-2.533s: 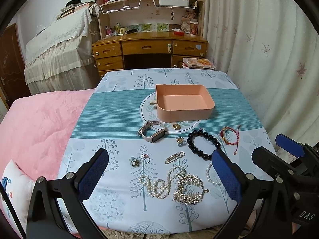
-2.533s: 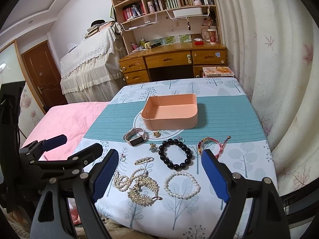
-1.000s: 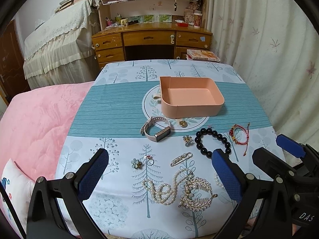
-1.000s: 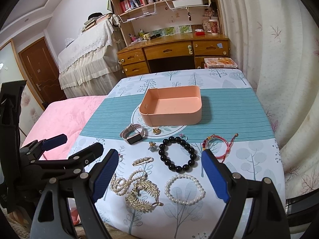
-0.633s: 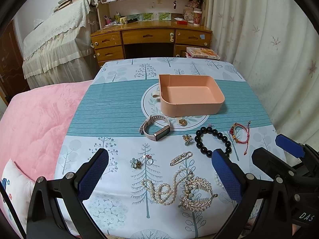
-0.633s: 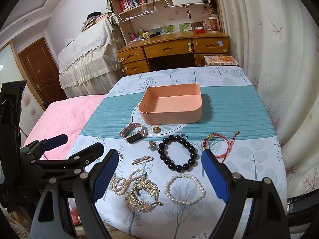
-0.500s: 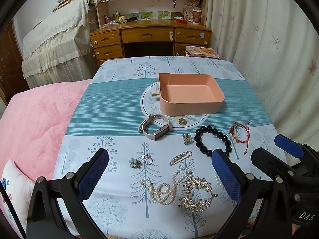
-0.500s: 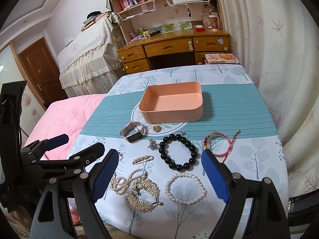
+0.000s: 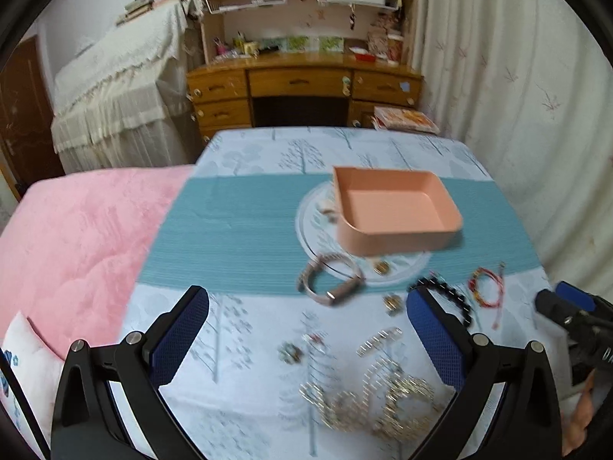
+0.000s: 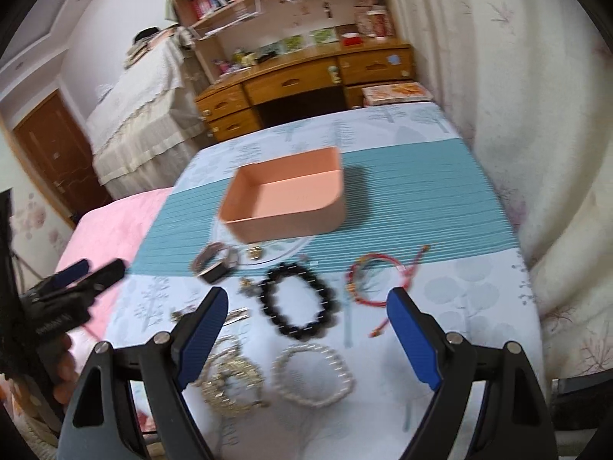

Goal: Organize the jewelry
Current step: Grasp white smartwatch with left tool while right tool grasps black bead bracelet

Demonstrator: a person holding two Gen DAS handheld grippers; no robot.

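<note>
An empty pink tray (image 9: 398, 211) (image 10: 285, 203) sits mid-table on the tree-print cloth. In front of it lie a watch (image 9: 331, 281) (image 10: 216, 262), a black bead bracelet (image 10: 299, 301) (image 9: 446, 295), a red cord bracelet (image 10: 373, 280) (image 9: 486, 287), a white pearl bracelet (image 10: 312, 375), a pearl necklace with gold hair comb (image 9: 383, 398) (image 10: 230, 379), a hairpin (image 9: 379, 341) and small brooches. My left gripper (image 9: 306, 337) hangs open above the near jewelry. My right gripper (image 10: 306, 333) is open over the black bracelet and pearls. Both views are motion-blurred.
A pink quilt (image 9: 76, 245) covers the bed left of the table. Behind stand a wooden desk (image 9: 302, 88) with bookshelves and a cloth-covered piece of furniture (image 9: 115, 88). A curtain (image 10: 536, 134) hangs close on the right. A hand (image 10: 63, 375) holds the other gripper.
Both grippers have swung and dipped toward the table: the left view shifted left, the right view tilted and came closer over the bracelets. Both stay open. The jewelry has not moved.
</note>
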